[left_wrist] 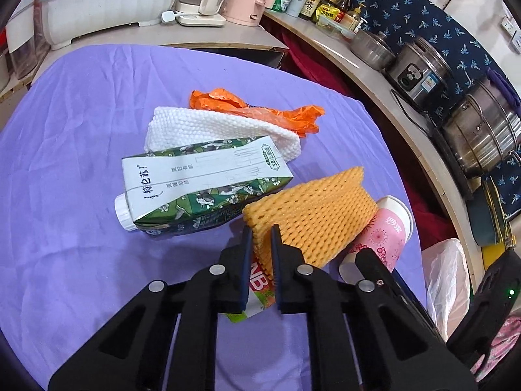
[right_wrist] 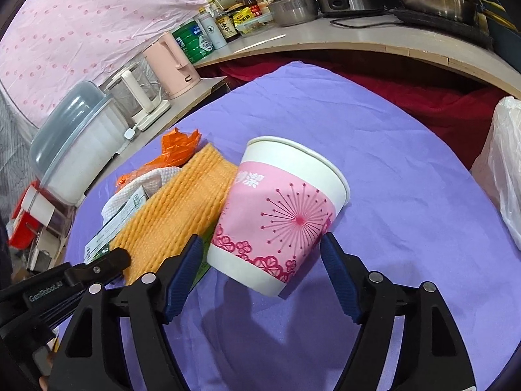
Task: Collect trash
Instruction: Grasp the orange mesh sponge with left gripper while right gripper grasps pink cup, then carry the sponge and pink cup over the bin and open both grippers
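Note:
On the purple tablecloth [left_wrist: 81,130] lie a green and white milk carton [left_wrist: 198,182], a white foam net [left_wrist: 224,127], an orange plastic bag [left_wrist: 260,106], a yellow foam net [left_wrist: 309,211] and a pink and white paper cup [left_wrist: 387,231]. My left gripper [left_wrist: 261,233] is shut on the near corner of the yellow foam net. A small green and white wrapper [left_wrist: 257,293] lies under its fingers. My right gripper [right_wrist: 262,247] is open, with its fingers on either side of the tilted paper cup [right_wrist: 280,211]. The yellow foam net [right_wrist: 176,208] leans against the cup's left side.
A white plastic bag [right_wrist: 501,169] hangs at the table's right edge, also in the left wrist view [left_wrist: 449,280]. A wooden counter [right_wrist: 325,42] behind holds steel pots, a pink kettle [right_wrist: 172,65], bottles and a covered white tub [right_wrist: 78,150]. Red cloth [right_wrist: 423,97] lies between table and counter.

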Tool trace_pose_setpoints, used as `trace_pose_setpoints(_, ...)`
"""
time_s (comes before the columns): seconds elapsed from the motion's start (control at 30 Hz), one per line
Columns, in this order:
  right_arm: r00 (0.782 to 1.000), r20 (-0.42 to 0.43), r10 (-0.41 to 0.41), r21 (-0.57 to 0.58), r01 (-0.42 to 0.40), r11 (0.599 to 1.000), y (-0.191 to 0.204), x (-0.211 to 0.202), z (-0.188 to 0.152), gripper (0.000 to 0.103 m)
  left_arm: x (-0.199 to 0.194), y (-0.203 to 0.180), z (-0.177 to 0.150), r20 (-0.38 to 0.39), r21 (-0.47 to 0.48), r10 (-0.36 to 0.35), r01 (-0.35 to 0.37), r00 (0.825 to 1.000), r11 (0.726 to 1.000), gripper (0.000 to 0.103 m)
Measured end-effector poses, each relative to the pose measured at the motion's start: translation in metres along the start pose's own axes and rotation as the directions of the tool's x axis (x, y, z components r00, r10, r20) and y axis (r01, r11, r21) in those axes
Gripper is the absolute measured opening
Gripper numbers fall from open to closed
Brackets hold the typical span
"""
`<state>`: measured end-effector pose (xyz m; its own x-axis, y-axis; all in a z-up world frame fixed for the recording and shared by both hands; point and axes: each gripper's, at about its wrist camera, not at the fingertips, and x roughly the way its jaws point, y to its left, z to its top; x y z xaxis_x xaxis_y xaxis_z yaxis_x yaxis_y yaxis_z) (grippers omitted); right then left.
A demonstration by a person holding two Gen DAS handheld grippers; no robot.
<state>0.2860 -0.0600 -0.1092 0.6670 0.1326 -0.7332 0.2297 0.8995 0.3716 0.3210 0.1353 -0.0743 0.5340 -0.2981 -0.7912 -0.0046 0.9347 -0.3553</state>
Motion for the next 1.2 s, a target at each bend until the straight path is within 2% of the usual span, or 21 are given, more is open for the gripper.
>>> trace_pose_setpoints(0.2,1.000,-0.010,0.003,0.041,-0.003,0.999,-0.004,0.010,0.004,0.071,0.000,0.000,0.001,0.008,0.013,0.014,-0.014,1.000,1.000,0.010)
trace_pose_setpoints(0.33,1.000,-0.012,0.019,0.046,-0.019,0.999,-0.008,0.010,0.006,0.062,0.000,-0.001,0.000,0.011,0.021,0.020,-0.020,1.000,1.000,0.010)
trace_pose_setpoints(0.53,1.000,0.019,0.022,0.035,-0.022,0.999,-0.015,-0.008,0.007,0.059,-0.012,-0.011,-0.002,0.033,0.044,0.011,-0.013,0.999,0.999,0.009)
trace_pose_setpoints(0.87,0.995,0.097,0.012,0.026,-0.014,1.000,-0.032,-0.060,0.008,0.057,-0.046,-0.045,-0.015,0.075,0.093,-0.037,0.030,0.996,0.995,0.009)
trace_pose_setpoints(1.2,0.982,0.190,0.007,0.051,-0.017,0.999,-0.060,-0.119,0.015,0.057,-0.079,-0.107,-0.034,0.114,0.181,-0.088,0.067,0.990,0.981,0.009)
